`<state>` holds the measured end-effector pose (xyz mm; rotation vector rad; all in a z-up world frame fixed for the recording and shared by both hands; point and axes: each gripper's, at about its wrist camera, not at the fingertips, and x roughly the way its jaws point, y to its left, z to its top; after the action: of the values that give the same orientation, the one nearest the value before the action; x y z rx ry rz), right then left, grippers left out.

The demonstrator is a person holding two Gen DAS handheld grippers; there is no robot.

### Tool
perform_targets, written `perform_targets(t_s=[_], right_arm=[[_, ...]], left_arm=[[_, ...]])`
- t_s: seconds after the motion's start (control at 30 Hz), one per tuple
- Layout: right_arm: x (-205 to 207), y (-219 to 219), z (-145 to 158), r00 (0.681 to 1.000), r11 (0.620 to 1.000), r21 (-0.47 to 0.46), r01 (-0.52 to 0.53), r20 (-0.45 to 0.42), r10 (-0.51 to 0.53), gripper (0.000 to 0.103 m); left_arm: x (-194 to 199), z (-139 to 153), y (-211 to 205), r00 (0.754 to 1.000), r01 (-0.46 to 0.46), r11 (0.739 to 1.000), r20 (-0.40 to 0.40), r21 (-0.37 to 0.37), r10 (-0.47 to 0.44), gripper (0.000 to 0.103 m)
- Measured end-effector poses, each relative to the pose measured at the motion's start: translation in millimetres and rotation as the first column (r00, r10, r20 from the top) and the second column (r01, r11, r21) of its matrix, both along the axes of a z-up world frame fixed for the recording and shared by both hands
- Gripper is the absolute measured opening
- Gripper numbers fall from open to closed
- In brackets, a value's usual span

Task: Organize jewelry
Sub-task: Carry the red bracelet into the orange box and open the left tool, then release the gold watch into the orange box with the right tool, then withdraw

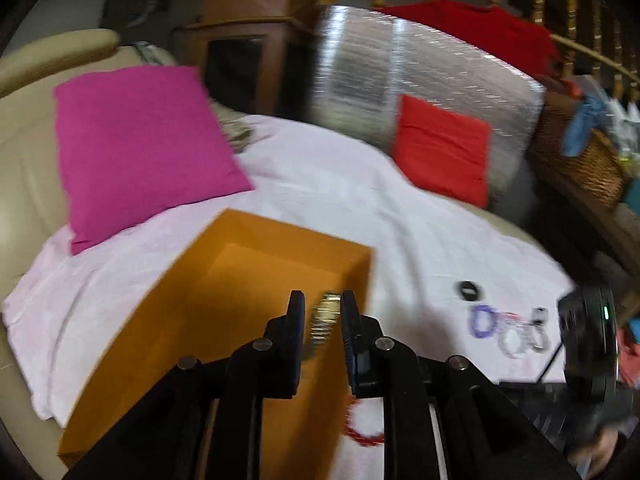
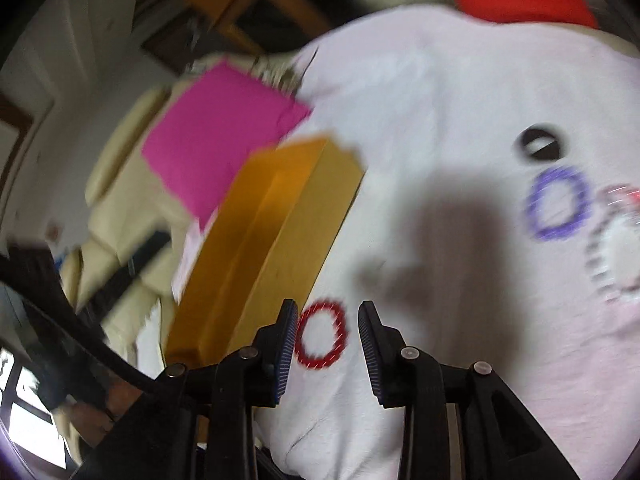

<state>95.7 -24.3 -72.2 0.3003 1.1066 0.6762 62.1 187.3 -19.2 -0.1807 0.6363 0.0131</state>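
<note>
Orange box (image 1: 256, 280), lid off, sits on the pale pink sheet (image 1: 320, 184) over a sofa. The visible part of its inside shows bare orange walls and floor; the near part is hidden behind the left claw (image 1: 322, 312).

Left claw hangs over the box's right half, jaws narrowed around a blurred silvery bracelet (image 1: 320, 322). Actual contact with the pads cannot be told through motion blur.

Red bracelet (image 2: 320, 338) lies flat on the sheet just right of the box, a closed beaded ring. Right claw (image 2: 326, 334) is above it, jaws wide, one on each side, holding nothing.

Further right on the sheet: purple bracelet (image 2: 558, 204), a black ring-shaped item (image 2: 540, 144) beyond it, a grey-and-white bracelet (image 2: 612, 256), and a pinkish one (image 2: 622, 196) too smeared to describe. These lie close together, well apart from the box.

Magenta cushion (image 1: 140, 148) rests on the sheet behind the box; red cushion (image 1: 442, 148) leans on a silver wrapped bundle (image 1: 400, 76). The bundle carries a printed label, unreadable.

Both views are motion-blurred.
</note>
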Motion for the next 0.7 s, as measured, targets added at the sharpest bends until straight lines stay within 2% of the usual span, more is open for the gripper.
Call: perform_targets(t_s=[0.07, 0.13, 0.2, 0.27, 0.33, 0.43, 0.53, 0.63, 0.7], right_arm=[[1.0, 19.8, -9.4, 1.000, 0.996, -0.083, -0.012, 0.023, 0.014, 0.035], [4.6, 30.8, -17.5, 0.999, 0.987, -0.164, 0.000, 0.045, 0.008, 0.035], [7.0, 40.3, -28.6, 0.999, 0.978, -0.209, -0.029, 0.030, 0.036, 0.035], [1.4, 45.8, -32.2, 0.995, 0.967, -0.252, -0.035, 0.081, 0.057, 0.034], [-5.2, 55.6, -30.8, 0.984, 0.938, -0.345, -0.045, 0.147, 0.101, 0.010], [-12.1, 55.5, -25.1, 0.976, 0.918, -0.395, -0.028, 0.190, 0.111, 0.010], [-21.6, 41.8, 1.7, 0.963, 0.929, -0.368, 0.022, 0.258, 0.080, 0.010], [-30.7, 30.3, 43.9, 0.944, 0.957, -0.286, 0.055, 0.327, 0.043, 0.010], [-36.4, 31.6, 68.6, 0.929, 0.974, -0.220, 0.058, 0.368, 0.028, 0.010]], left_arm=[[3.5, -4.9, 7.5, 0.999, -0.037, 0.999, -0.014, 0.020, 0.037, 0.018], [5.2, -8.4, 15.9, 0.998, -0.050, 0.999, -0.031, 0.000, 0.050, 0.018], [5.2, -10.7, 23.3, 0.997, -0.059, 0.998, -0.041, -0.006, 0.059, 0.018], [8.1, -12.4, 28.2, 0.996, -0.066, 0.998, -0.052, -0.006, 0.066, 0.018], [7.8, -14.7, 30.1, 0.995, -0.075, 0.997, -0.067, -0.009, 0.075, 0.018], [5.9, -15.7, 34.7, 0.994, -0.086, 0.996, -0.068, -0.022, 0.085, 0.018], [1.8, -13.3, 41.2, 0.991, -0.124, 0.992, -0.060, -0.023, 0.122, 0.018], [-4.4, -8.2, 53.4, 0.982, -0.189, 0.981, -0.036, -0.039, 0.188, 0.018], [-10.6, -2.6, 60.1, 0.969, -0.246, 0.969, -0.004, -0.023, 0.246, 0.018]])
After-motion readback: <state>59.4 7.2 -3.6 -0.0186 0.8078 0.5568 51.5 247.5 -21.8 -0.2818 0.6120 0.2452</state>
